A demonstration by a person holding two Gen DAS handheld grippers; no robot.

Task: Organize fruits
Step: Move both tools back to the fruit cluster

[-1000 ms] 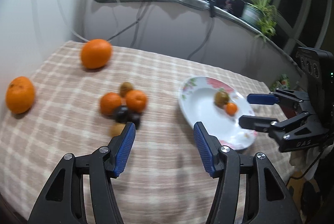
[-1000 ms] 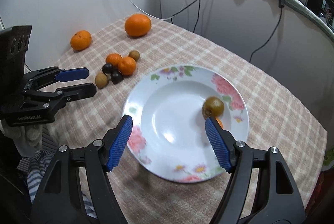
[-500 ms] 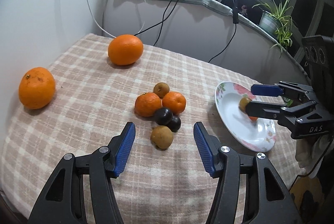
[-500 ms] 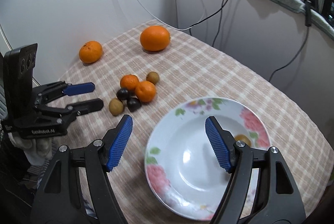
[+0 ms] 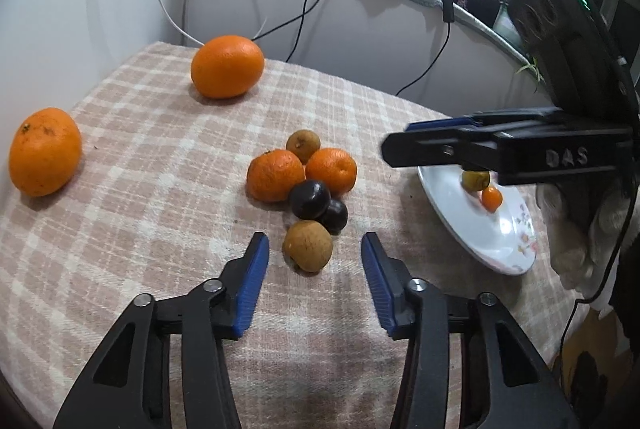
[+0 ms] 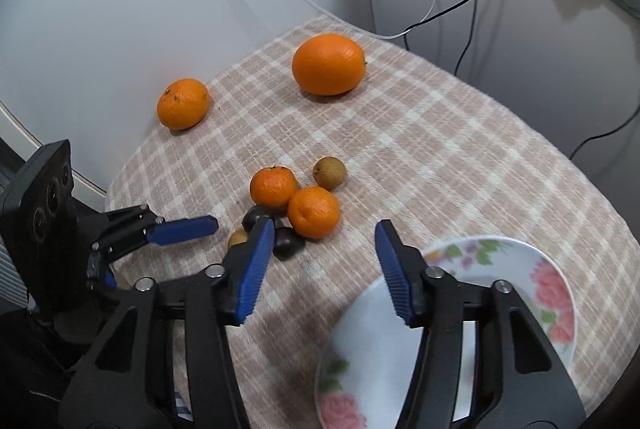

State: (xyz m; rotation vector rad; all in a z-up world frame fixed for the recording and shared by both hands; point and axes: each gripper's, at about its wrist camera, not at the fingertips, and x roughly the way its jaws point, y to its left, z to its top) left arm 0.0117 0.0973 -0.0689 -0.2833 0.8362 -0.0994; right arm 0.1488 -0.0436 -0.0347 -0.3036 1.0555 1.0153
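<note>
Left wrist view showed the left gripper [image 5: 315,251] spread apart around a small brown fruit [image 5: 307,246] on the tabletop [image 5: 160,189], probably light, firm and round (best pinched across its middle). Rightward, the right gripper [image 6: 324,243] hung apart, empty.

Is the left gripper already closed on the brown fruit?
No, the left gripper is open, its blue pads on either side of the brown fruit with gaps showing, and the fruit still sits on the cloth.
</note>
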